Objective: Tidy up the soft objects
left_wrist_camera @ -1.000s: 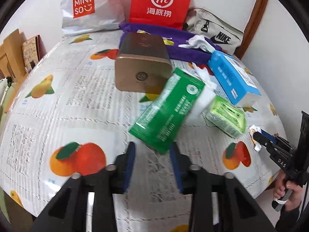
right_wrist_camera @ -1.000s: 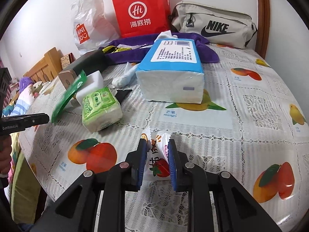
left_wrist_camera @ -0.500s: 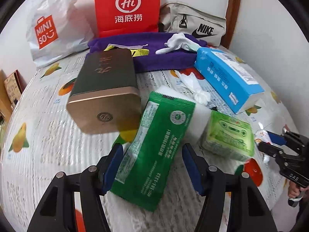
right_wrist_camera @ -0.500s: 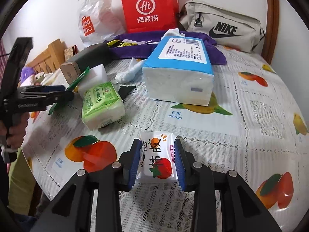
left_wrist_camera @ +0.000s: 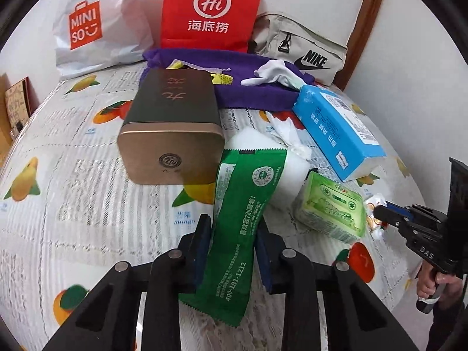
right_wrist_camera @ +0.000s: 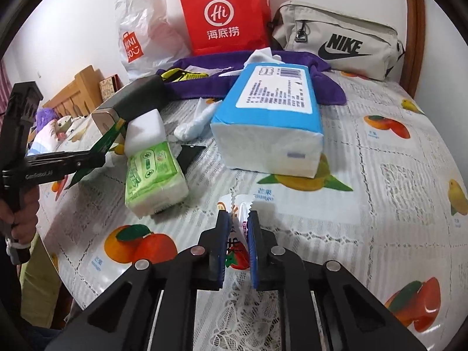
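A long green wipes pack point(left_wrist_camera: 248, 204) lies between the blue pads of my left gripper point(left_wrist_camera: 232, 234), whose jaws are closing and pinch its lower half. The pack's far end rests on a white sponge block point(left_wrist_camera: 263, 143). From the right wrist view the same left gripper point(right_wrist_camera: 87, 158) holds the green pack point(right_wrist_camera: 108, 143) at the table's left. My right gripper point(right_wrist_camera: 237, 231) is closing too, and its pads squeeze a small white sachet point(right_wrist_camera: 237, 245) with a strawberry print, which stands crumpled between them. A light-green tissue pack point(right_wrist_camera: 155, 175) and a blue tissue pack point(right_wrist_camera: 272, 122) lie just beyond.
A gold tin box point(left_wrist_camera: 172, 128) stands left of the green pack. Behind are a purple towel point(left_wrist_camera: 254, 93), a crumpled tissue point(left_wrist_camera: 289, 137), a red paper bag point(left_wrist_camera: 210, 11), a white plastic bag point(left_wrist_camera: 96, 29) and a beige waist bag point(left_wrist_camera: 304, 52). The fruit-print tablecloth point(right_wrist_camera: 395, 175) is bare at right.
My left gripper moved forward over the green pack, spread its jaws around it, then closed on it. The right jaws widened around the sachet, then squeezed it narrow again.
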`<state>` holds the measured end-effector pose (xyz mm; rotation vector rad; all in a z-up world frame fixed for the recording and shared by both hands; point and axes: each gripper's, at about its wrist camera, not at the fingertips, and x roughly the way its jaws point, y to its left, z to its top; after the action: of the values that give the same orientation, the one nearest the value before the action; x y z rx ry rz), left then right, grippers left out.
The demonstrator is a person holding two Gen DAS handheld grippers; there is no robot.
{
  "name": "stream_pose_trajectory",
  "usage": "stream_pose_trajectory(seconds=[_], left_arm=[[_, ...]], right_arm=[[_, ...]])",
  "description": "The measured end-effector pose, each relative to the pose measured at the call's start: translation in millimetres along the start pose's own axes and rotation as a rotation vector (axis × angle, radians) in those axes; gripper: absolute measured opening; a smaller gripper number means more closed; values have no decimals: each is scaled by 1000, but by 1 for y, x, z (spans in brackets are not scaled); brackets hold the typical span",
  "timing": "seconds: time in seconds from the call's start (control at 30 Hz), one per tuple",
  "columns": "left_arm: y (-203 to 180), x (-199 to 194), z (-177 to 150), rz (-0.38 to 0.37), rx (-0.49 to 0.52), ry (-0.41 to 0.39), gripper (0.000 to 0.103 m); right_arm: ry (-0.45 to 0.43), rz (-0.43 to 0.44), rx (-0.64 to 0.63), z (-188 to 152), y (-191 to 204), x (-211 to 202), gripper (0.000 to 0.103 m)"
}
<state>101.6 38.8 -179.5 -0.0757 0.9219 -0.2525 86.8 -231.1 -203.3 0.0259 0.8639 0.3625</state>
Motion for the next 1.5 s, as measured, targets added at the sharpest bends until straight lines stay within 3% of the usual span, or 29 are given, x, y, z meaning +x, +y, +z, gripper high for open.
stream_pose_trajectory(seconds=[0.07, 0.2, 0.9, 1.5], left_arm=[[2, -3, -1, 10, -11, 6, 20], [8, -9, -3, 17, -36, 3, 20], [24, -57, 12, 74, -98, -93, 18], [21, -62, 65, 105, -100, -129, 18]], right_arm=[[7, 3, 0, 1, 0, 1, 10], [3, 27, 20, 6, -2, -1, 4], [-82, 42, 26, 23, -4, -42, 3], [-174, 36, 4, 83, -14, -57, 3]])
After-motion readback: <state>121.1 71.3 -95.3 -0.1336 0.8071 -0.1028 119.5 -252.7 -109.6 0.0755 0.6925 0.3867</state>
